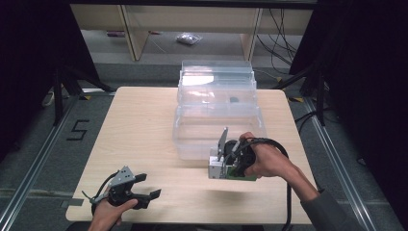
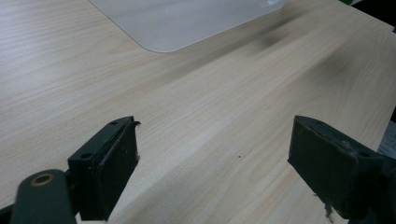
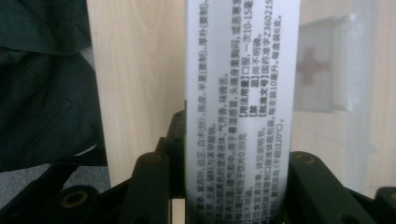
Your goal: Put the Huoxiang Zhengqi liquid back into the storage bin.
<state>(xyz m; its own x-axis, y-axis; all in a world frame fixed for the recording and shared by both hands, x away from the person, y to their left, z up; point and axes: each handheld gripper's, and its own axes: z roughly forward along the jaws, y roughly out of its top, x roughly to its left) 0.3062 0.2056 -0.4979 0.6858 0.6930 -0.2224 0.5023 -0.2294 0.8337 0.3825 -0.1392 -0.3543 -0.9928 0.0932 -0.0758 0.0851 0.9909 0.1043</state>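
The white medicine box (image 3: pixel 240 112) with printed Chinese text sits clamped between the right gripper (image 1: pixel 226 166)'s jaws, its long axis running straight out along them, probably held so for placing into the clear plastic storage bin (image 1: pixel 216 113) just ahead. The left gripper (image 1: pixel 144 192) hangs wide and empty over the wooden table (image 2: pixel 224 116), apparently waiting.

Black fingers (image 3: pixel 154 186) clamp a white printed box (image 3: pixel 240 107) above the wooden table (image 3: pixel 135 70).
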